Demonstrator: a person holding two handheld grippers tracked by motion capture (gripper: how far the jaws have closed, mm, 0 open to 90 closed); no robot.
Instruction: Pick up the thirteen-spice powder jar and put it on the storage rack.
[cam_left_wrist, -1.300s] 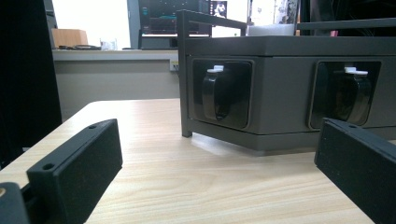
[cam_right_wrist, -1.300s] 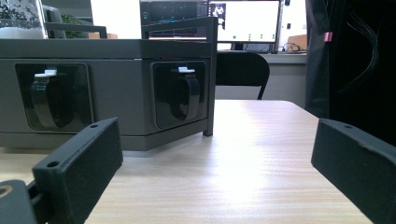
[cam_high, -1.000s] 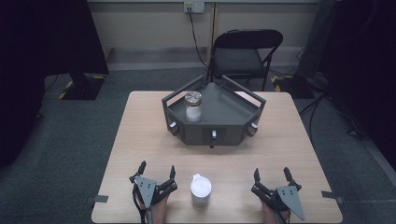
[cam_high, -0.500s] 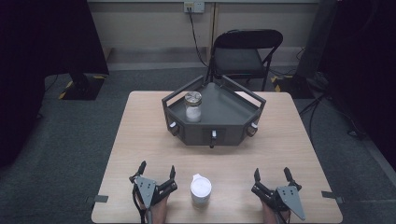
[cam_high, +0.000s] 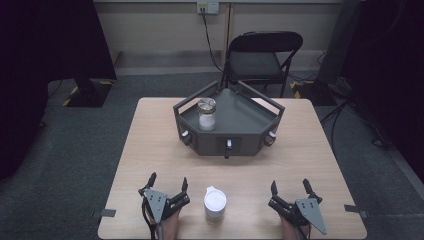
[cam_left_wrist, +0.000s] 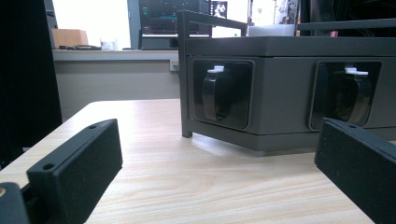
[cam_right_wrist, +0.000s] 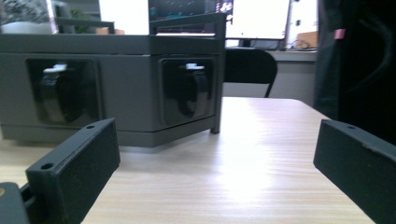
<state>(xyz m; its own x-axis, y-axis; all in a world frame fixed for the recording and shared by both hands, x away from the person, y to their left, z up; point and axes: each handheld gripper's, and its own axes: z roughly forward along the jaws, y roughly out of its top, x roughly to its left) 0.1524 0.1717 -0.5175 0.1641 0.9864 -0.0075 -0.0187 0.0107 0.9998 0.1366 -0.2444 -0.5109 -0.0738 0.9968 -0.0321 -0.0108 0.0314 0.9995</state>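
Bottom edge of the high view cuts off both forearms, so the hand under the left gripper (cam_high: 167, 186) and the one under the right gripper (cam_high: 290, 191) barely show. In the left gripper view the dark stand (cam_left_wrist: 289, 93) runs off the right edge; in the right gripper view it runs off the left. The jar (cam_high: 206, 114) label is too small to read
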